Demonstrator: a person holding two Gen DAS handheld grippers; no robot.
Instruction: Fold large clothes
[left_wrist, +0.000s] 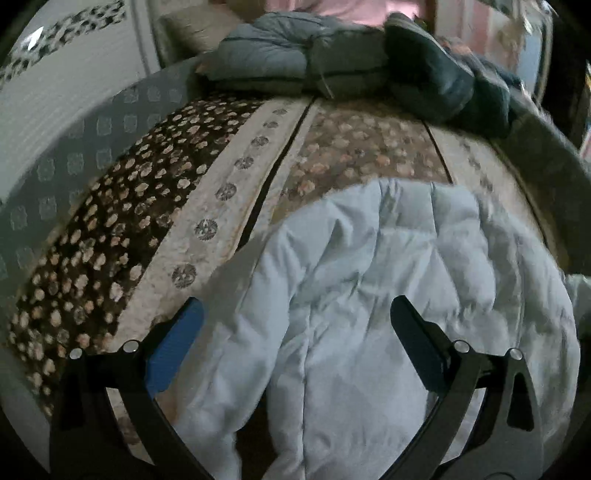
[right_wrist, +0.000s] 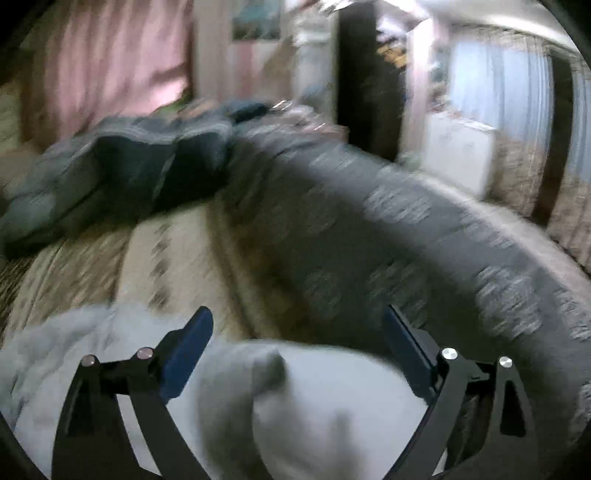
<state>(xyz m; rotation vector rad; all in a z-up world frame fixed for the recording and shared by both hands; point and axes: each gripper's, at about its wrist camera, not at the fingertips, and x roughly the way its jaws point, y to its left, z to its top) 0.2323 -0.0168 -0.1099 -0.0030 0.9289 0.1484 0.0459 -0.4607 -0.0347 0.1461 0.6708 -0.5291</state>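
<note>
A bed (left_wrist: 236, 177) covered by a flower-patterned spread is seen, with a pile of folded grey and dark clothes (left_wrist: 332, 70) stacked at its far end. A pale blue quilted garment (left_wrist: 388, 280) is spread on the near part of the bed. The left claw (left_wrist: 295, 325) is held released above it, and the right claw (right_wrist: 299, 332) is likewise spread wide, nothing being gripped.

Dim, fisheye-warped; right view motion-blurred

Your left gripper (left_wrist: 296, 314) and right gripper (right_wrist: 298, 323) match: black curved arms, blue finger pads (left_wrist: 173, 350), shiny silver screws (right_wrist: 449, 353).
</note>
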